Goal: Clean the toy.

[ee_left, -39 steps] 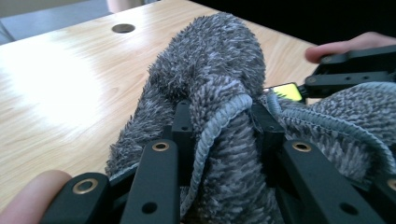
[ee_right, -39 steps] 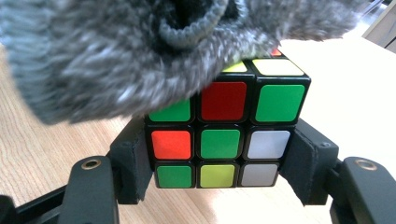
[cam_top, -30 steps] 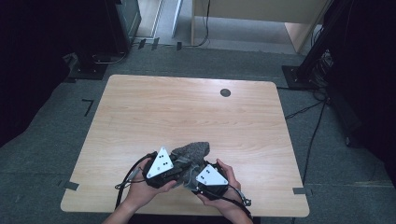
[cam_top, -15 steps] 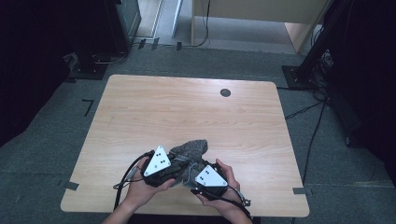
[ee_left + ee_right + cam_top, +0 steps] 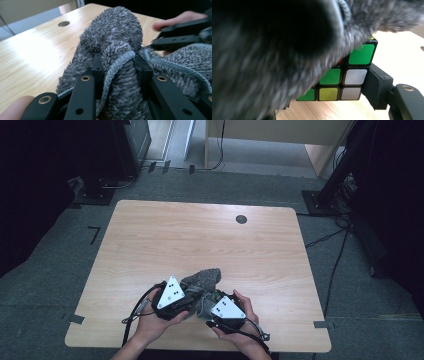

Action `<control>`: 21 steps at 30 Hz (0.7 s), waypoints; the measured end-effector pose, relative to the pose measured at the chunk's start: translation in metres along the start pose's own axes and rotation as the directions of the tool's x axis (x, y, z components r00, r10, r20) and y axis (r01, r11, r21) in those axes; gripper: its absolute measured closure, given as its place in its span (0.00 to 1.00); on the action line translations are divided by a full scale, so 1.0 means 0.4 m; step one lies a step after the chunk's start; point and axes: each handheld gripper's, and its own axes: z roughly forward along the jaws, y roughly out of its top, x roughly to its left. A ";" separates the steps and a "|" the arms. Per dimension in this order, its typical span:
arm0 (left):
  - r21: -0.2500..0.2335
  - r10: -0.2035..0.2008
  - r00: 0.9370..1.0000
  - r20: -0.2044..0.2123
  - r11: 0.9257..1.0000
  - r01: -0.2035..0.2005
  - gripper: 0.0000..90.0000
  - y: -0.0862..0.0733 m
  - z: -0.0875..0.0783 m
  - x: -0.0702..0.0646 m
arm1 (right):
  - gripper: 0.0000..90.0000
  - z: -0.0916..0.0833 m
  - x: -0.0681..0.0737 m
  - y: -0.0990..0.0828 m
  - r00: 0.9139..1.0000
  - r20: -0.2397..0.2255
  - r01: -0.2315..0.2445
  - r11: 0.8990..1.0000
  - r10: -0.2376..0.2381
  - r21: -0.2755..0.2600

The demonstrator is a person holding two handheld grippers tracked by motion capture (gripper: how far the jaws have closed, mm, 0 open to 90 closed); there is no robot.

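A light wooden table [image 5: 150, 250] seen from above, with a person's two hands at its near edge. On the left, the left gripper [image 5: 186, 296], under a grey three-cornered plate, has its jaws pinched tight on a fold of a fuzzy grey towel [image 5: 202, 279], which lies bunched near the table's front middle. To its right, touching the towel, the right gripper [image 5: 216, 303] clamps a Rubik's cube [image 5: 352, 75] between half-open jaws; the towel drapes over the cube.
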 end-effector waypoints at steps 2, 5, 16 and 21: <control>0.009 -0.028 0.999 -0.018 1.000 0.028 0.76 -0.006 -0.001 0.018 | 0.38 -0.001 0.000 0.000 1.000 0.001 0.001 1.000 -0.001 -0.001; 0.007 -0.075 0.997 -0.026 0.997 0.075 0.77 -0.011 -0.005 0.039 | 0.38 -0.004 -0.001 0.002 1.000 -0.002 -0.007 1.000 0.007 -0.008; 0.031 -0.062 0.997 -0.051 0.997 0.064 0.76 -0.004 0.004 0.019 | 0.38 0.001 -0.001 -0.001 1.000 -0.002 -0.002 1.000 0.002 0.003; 0.008 -0.099 0.995 -0.018 0.995 0.099 0.76 -0.003 -0.004 0.025 | 0.38 0.001 -0.002 0.000 1.000 -0.007 -0.007 1.000 0.007 -0.003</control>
